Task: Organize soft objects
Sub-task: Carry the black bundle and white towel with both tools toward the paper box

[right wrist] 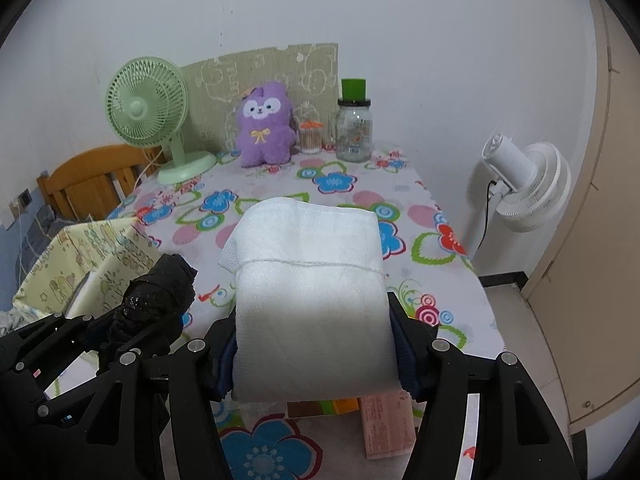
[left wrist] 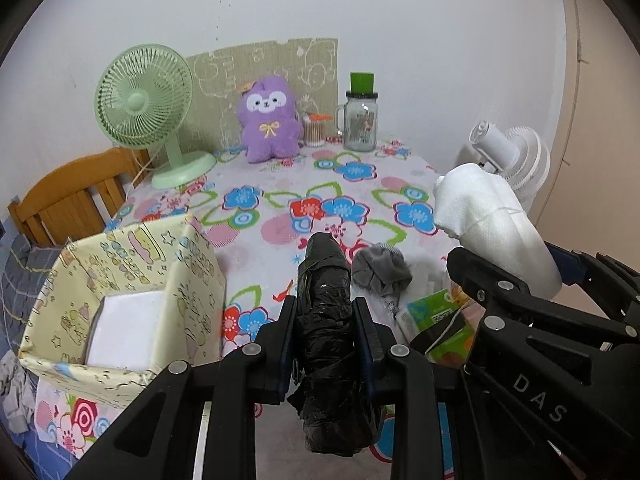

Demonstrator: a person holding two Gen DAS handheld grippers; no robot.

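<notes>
Your left claw (left wrist: 324, 332) is pinching the black plastic roll (left wrist: 326, 320), and the roll stands nearly upright between the pads – its long axis runs along the fingers, away from you. Your right claw (right wrist: 314, 344) is clamped on the white folded cloth (right wrist: 308, 280), which is tied with a thin string and lies across the pads. Both bundles hang above the flowered worktop (left wrist: 360, 184).

The patterned box (left wrist: 132, 288) sits at the left front edge of the worktop, open at the top. It lies to the left of both claws – just beside the left one, and farther from the right one. So I judge that the black roll should go in first. One grey sock (left wrist: 382, 270) lies on the worktop between the claws.
</notes>
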